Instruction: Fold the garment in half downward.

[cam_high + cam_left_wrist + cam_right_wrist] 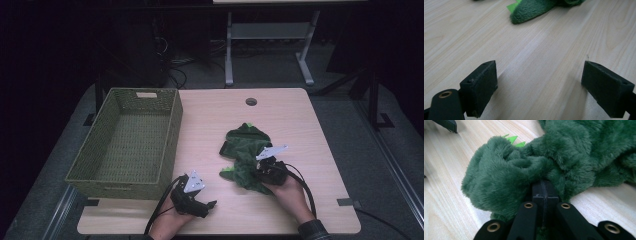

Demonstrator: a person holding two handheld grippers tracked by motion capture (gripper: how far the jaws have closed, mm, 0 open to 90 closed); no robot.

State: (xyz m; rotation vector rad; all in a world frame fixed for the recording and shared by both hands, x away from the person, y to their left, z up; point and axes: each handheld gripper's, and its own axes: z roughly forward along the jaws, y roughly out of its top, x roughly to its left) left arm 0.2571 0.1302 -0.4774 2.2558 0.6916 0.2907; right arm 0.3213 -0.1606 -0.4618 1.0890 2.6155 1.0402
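The right hand-held gripper (263,169) has its two black jaws pressed together on a fold of the green plush toy (245,150), and in the right gripper view the pads meet with the thick pile bunched up around and just ahead of them (543,187); how much fabric sits between the pads is hard to tell, since the fur hides the tips. The toy lies crumpled on the desk (310,150), right of the middle and towards the person's edge, its near end at the gripper and the rest spread away across the wood, with small bright green spikes showing at one side (515,141). The right hand (287,195) comes in from the bottom edge of the high view, its cable looping beside it. The left hand-held gripper (209,205) rests low over the desk near the front edge, well apart from the toy, with its jaws wide and nothing between them; in the left gripper view bare wood shows between the two pads (480,85) and a green end of the toy (531,11) lies farther off at the top. Left of both, a woven green basket (172,135) stands along the left side of the desk, its near corner just beside the left hand (167,225).
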